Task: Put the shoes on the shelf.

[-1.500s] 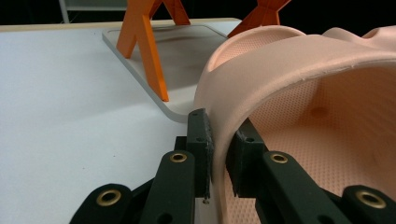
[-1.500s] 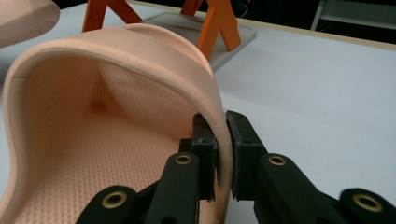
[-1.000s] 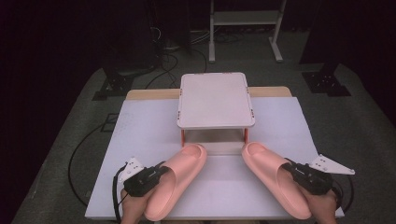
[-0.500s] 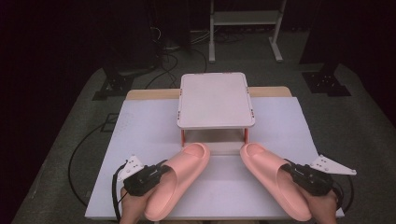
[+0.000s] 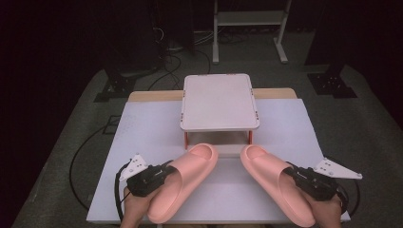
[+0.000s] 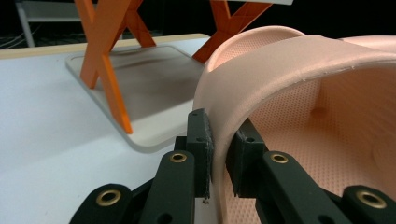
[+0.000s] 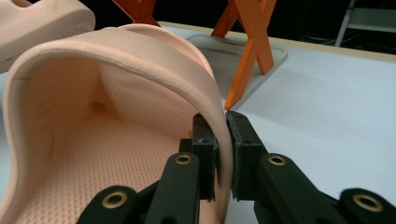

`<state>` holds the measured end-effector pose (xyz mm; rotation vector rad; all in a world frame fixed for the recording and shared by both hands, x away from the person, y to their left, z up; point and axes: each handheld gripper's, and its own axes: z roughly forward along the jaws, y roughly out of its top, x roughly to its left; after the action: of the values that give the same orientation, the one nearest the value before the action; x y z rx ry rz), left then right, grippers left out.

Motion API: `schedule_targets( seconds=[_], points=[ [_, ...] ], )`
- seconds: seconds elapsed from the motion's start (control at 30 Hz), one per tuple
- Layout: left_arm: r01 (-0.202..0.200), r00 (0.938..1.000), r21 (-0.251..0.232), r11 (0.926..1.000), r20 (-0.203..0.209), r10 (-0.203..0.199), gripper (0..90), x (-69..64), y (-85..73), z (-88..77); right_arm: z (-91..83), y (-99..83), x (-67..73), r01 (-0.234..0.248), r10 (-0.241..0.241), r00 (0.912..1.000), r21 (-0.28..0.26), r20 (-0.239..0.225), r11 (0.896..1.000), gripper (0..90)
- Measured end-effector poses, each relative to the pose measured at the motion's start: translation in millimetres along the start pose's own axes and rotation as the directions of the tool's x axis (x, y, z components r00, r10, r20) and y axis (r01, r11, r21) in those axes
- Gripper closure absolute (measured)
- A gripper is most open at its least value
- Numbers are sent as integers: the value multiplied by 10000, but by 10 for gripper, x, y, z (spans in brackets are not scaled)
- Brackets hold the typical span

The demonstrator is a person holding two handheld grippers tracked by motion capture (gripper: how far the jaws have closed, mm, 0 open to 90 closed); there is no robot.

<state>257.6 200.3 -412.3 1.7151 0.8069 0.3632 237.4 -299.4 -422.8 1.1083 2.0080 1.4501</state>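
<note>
Two pink foam slippers lie on the white table with their toes toward a small two-tier rack [image 5: 218, 100]. My left gripper [image 5: 159, 175] [image 6: 219, 149] is shut on the strap edge of the left slipper [image 5: 187, 178] [image 6: 299, 70]. My right gripper [image 5: 299, 176] [image 7: 222, 142] is shut on the strap edge of the right slipper [image 5: 273, 183] [image 7: 116, 102]. Each strap's rim is pinched between black pads [image 6: 200, 140] [image 7: 243, 140]. The toes rest near the rack's lower shelf [image 5: 230, 150] [image 6: 140, 84] [image 7: 224, 46], between its orange legs [image 6: 109, 70] [image 7: 252, 51].
The white table cover [image 5: 142, 133] spreads to both sides of the rack, with a wooden table edge [image 5: 152, 95] behind it. Black cables [image 5: 81, 156] run over the grey floor at the left. A white metal stand [image 5: 247, 23] is at the back.
Both slippers have slid a little forward, so their toes now lie nearer the rack's lower shelf. The grips are unchanged.
</note>
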Motion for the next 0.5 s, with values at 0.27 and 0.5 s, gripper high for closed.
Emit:
schedule_targets(
  seconds=[0.27, 0.5],
  points=[
    [-178, 9993, -196, 9996, 329, 184, 802, -52, 104, -41, -54, 81, 81, 74, -78, 9998, -222, -180, 9997, 821],
    [-439, 9977, -288, 9986, 507, 453, 801, -111, 225, -46, -114, 191, 127, 164, -173, 9996, -370, -233, 9992, 821]
  ],
)
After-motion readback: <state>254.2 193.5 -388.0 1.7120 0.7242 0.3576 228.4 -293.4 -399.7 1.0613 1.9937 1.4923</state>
